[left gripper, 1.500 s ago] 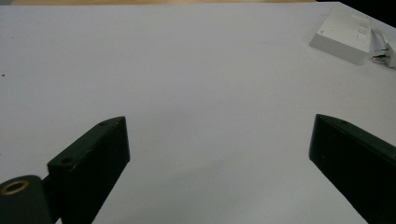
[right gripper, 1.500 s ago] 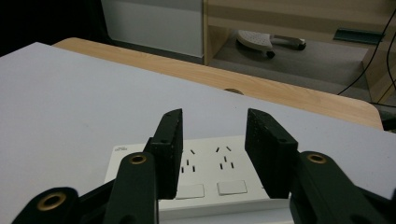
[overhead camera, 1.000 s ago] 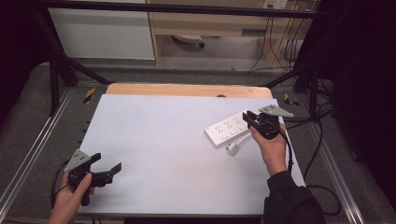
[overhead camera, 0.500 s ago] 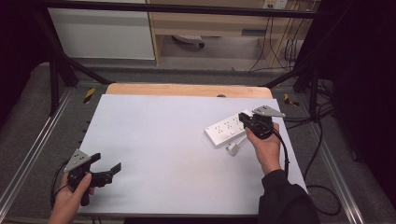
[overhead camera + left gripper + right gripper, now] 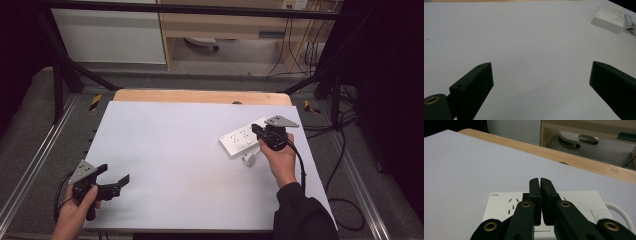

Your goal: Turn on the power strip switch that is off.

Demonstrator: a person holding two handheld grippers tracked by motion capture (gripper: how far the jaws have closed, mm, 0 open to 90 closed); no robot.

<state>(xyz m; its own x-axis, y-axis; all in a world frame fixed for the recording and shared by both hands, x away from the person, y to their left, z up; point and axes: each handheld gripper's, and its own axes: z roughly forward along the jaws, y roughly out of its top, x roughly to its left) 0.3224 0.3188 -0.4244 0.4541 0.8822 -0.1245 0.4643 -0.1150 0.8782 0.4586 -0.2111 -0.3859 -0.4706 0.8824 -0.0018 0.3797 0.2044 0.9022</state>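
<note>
From the high view, your left gripper (image 5: 116, 183) sits at the lower left of the frame, near the front edge of the pale grey tabletop (image 5: 180, 165), held in your left hand (image 5: 75, 212). Its jaws stand wide apart with nothing between them. The left gripper view confirms this: the two black jaws rise from the bottom corners with bare table surface between them, and the white rectangular plastic power strip (image 5: 610, 17) shows far off in the upper right corner of that frame, a white plug (image 5: 631, 28) lying just beside it.

Your right gripper (image 5: 256, 131) is at the right of centre in the high view, held in your right hand (image 5: 280, 159), with its tip over the near end of the power strip (image 5: 241, 139). From above you cannot tell whether the jaws are parted. The right gripper view settles it: the jaws are pressed together, holding nothing, poised above the strip's top face (image 5: 506, 205). That view also shows the socket slots, a switch (image 5: 602, 216) at the lower right, and a white cable (image 5: 620, 212) curving off the right end. Behind the strip it shows the light wooden table edge (image 5: 574, 157), which the high view places along the top of the tabletop.
</note>
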